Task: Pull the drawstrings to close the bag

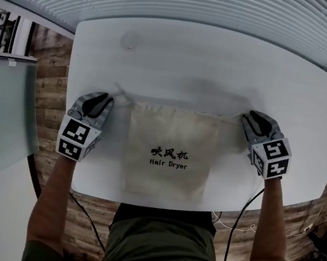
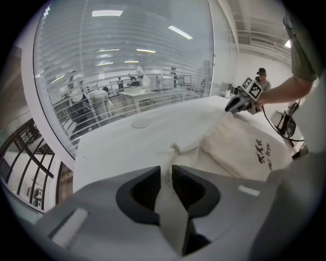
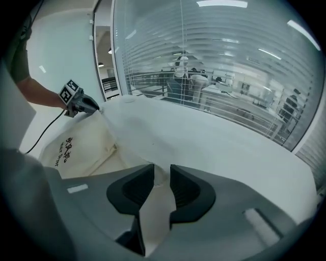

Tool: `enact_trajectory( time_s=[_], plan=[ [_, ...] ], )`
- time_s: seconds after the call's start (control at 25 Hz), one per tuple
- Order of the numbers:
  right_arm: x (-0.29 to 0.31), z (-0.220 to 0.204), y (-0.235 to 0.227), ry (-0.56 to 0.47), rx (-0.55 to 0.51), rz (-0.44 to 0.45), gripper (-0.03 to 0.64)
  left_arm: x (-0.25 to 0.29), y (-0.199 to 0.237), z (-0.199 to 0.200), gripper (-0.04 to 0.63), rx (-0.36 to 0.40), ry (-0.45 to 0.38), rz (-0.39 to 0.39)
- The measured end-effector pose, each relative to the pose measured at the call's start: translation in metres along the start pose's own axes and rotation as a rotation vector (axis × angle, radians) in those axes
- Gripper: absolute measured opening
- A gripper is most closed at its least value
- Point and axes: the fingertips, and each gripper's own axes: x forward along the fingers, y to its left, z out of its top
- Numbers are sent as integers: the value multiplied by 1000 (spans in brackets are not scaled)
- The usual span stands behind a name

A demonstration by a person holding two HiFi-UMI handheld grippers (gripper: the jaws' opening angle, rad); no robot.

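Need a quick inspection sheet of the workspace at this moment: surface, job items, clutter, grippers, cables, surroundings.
Surface: white table, rounded corners.
Job's things: cloth bag printed Hair Dryer lies flat by the near edge; a drawstring runs out from each top corner.
Clutter: one faint round mark, far left.
Grippers: left gripper and right gripper at the string ends, jaws of both apart.
Cables: black cable hangs from the right gripper.
Surroundings: glass wall with blinds; wooden floor.
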Motion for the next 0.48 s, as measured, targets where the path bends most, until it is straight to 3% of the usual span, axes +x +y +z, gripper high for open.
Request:
enact_trajectory(
  time_s=[0.28,0.36,0.48],
  plan=[
    [1,-1,5,2,23,32,45,0,0,-1,71,-34,11,-11],
    [3,-2,8,16,-6,36,20,0,1,-2,21,-9,15,9],
    [1,-3,8,50,-93,10,18,2,-5,3,17,17,20,10]
  ],
)
